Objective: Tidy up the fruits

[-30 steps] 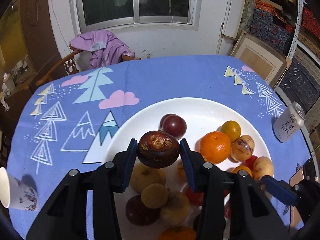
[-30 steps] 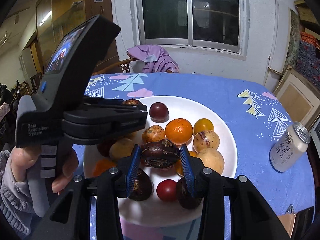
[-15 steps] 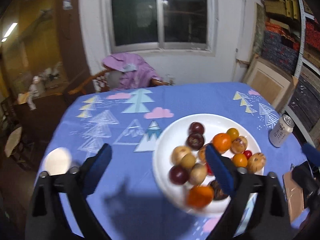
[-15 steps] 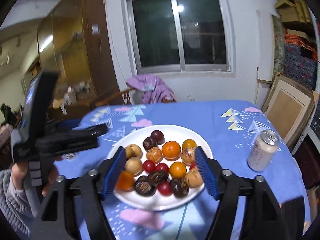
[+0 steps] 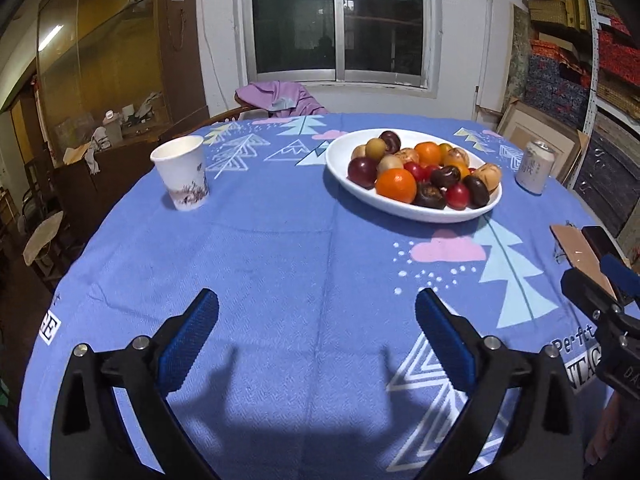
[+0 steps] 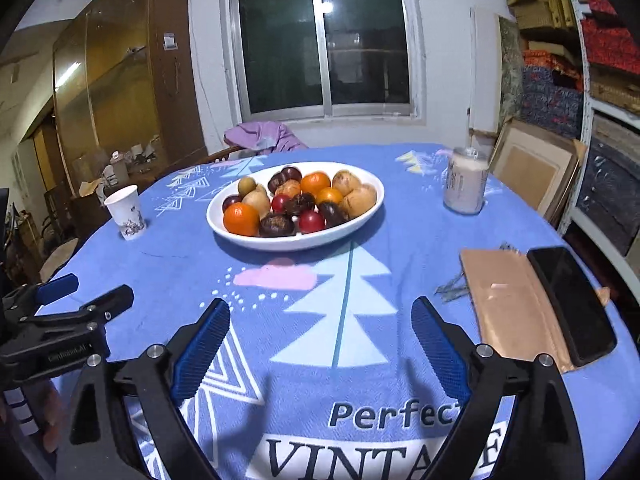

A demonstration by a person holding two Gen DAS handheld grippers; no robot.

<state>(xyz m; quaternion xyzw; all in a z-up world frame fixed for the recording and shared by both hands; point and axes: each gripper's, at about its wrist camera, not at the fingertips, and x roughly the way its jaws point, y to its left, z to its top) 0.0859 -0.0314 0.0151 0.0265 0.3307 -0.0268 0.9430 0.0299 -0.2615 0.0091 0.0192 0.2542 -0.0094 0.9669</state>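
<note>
A white plate (image 5: 344, 162) (image 6: 360, 222) stands past the middle of the blue tablecloth, piled with several fruits: oranges (image 5: 395, 185) (image 6: 241, 219), dark passion fruits (image 5: 430, 195) (image 6: 277, 225), red plums and tan ones. My left gripper (image 5: 316, 338) is open and empty, low over the cloth near the front edge, well short of the plate. My right gripper (image 6: 320, 342) is also open and empty, near the front edge. The left gripper's body shows at the left of the right wrist view (image 6: 60, 332).
A paper cup (image 5: 182, 178) (image 6: 126, 211) stands left of the plate. A drink can (image 5: 535, 166) (image 6: 466, 180) stands to its right. A brown wallet (image 6: 512, 304) and black phone (image 6: 570, 304) lie at the right front. A chair with purple cloth (image 5: 276, 98) is behind the table.
Both grippers let go of their dark fruits onto the plate, opened wide, and drew back from the plate to the front edge of the table.
</note>
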